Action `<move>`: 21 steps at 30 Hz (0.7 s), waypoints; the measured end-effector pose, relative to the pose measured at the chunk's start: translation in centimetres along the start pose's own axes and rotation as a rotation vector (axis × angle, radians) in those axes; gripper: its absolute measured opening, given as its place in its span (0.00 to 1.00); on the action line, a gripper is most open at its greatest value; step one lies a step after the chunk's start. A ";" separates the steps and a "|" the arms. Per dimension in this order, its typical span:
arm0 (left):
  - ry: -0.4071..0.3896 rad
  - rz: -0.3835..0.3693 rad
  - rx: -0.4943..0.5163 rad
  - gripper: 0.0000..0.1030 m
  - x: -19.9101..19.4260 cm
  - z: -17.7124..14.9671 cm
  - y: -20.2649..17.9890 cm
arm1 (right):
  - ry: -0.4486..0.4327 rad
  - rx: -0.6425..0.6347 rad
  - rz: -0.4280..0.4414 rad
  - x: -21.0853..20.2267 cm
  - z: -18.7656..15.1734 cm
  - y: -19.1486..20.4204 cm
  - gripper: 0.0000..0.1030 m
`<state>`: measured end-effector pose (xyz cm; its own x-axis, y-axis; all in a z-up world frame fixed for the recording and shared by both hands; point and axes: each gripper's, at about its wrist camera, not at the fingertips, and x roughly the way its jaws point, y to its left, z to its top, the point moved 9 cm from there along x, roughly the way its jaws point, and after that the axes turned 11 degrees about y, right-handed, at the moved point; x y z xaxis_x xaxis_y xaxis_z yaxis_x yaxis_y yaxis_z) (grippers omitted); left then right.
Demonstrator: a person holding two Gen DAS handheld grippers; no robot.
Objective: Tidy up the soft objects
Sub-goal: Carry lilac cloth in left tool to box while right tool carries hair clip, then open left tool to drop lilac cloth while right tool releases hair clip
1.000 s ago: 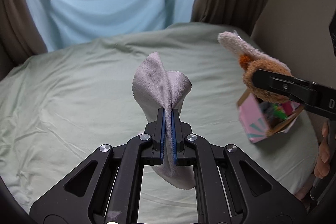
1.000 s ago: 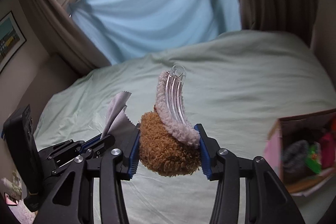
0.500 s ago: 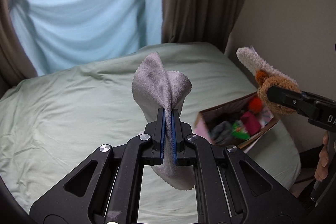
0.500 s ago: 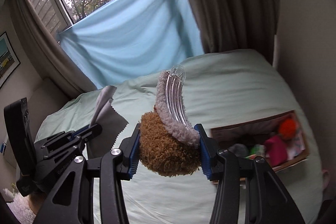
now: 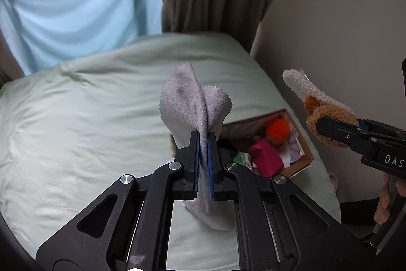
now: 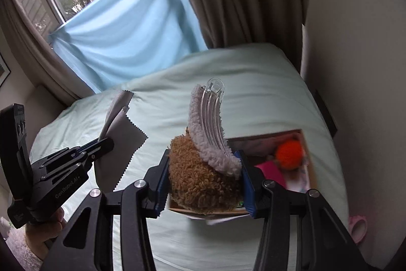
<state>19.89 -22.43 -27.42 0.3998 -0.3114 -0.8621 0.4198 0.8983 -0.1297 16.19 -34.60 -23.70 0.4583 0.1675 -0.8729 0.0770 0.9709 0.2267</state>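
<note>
A grey cloth [image 5: 195,103] was pinched flat in the left gripper [image 5: 203,161], and a brown plush toy [image 6: 203,177] was clamped in the right gripper [image 6: 204,182], above the near edge of the cardboard box [image 6: 308,164] ahead. If released here, the toy would probably catch the rim and tumble onto the bed [image 6: 253,83]. "CenRobot.AI" was read on the left tool; "DAS", cut off, on the right.

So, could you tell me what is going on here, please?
A person is tidying soft things on a bed with two hand-held grippers. The left gripper is clamped on a grey microfibre cloth. The right gripper grips a brown plush hair claw clip with a clear plastic claw. Both are held above the bed beside an open cardboard box that already holds an orange pompom and a pink item.
</note>
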 end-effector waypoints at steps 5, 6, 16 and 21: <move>0.107 -0.004 0.020 0.04 5.8 -0.4 -2.6 | 0.087 0.017 0.000 3.6 0.0 -3.8 0.43; 0.128 -0.002 0.027 0.04 6.8 -0.6 -3.0 | 0.103 0.018 -0.001 4.3 -0.1 -4.4 0.43; 0.291 0.002 0.084 0.04 15.2 -2.6 -5.0 | 0.271 0.073 0.017 11.5 -1.2 -8.1 0.43; 0.316 0.055 0.113 0.06 16.9 -3.2 -4.9 | 0.312 0.137 0.062 13.5 -1.5 -9.1 0.45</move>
<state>22.00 -31.15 -42.90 0.1598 -0.1361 -0.9777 0.4995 0.8654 -0.0388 20.31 -40.95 -38.16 0.1743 0.2906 -0.9408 0.1852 0.9287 0.3212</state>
